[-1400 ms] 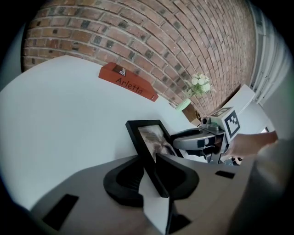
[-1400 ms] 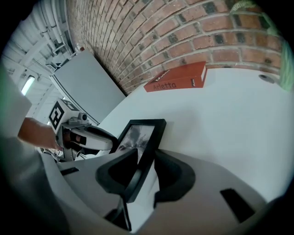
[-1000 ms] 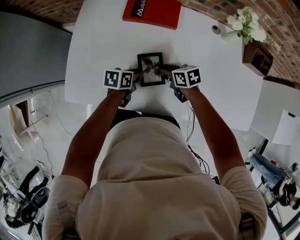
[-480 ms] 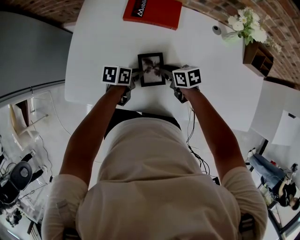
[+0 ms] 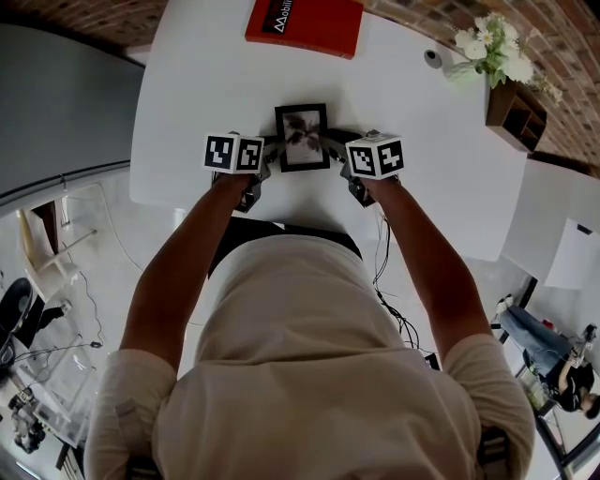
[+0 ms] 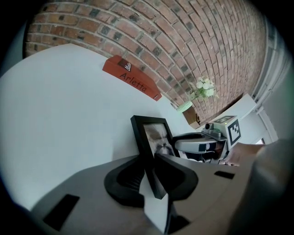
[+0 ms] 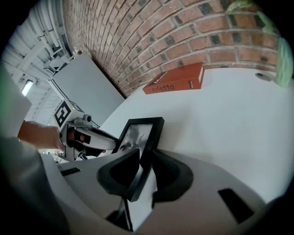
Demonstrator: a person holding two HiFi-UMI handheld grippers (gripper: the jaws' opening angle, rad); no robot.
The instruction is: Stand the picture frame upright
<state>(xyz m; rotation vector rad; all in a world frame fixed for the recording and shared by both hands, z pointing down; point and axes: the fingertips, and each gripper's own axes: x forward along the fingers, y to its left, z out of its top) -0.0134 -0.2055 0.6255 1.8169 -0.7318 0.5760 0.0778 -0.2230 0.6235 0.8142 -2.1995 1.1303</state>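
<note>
The black picture frame [image 5: 302,138] with a grey photo sits at the near middle of the white table [image 5: 197,94]. It leans back with its face toward me. My left gripper [image 5: 270,156] holds its left side edge and my right gripper [image 5: 336,154] holds its right side edge. In the left gripper view the frame's edge [image 6: 154,137] runs between the dark pads of the left gripper [image 6: 149,161], which press on it. The right gripper view shows the frame [image 7: 140,133] likewise pinched by the right gripper [image 7: 143,158]. Both pairs of jaws have just been closing on the frame.
A red book [image 5: 305,23] lies at the table's far edge. To the far right are a vase of white flowers [image 5: 492,52], a small round object [image 5: 432,58] and a wooden box [image 5: 516,112]. A brick wall stands behind the table.
The left gripper's marker cube has turned slightly and sits a little higher in the picture. The frame and both hands keep their place.
</note>
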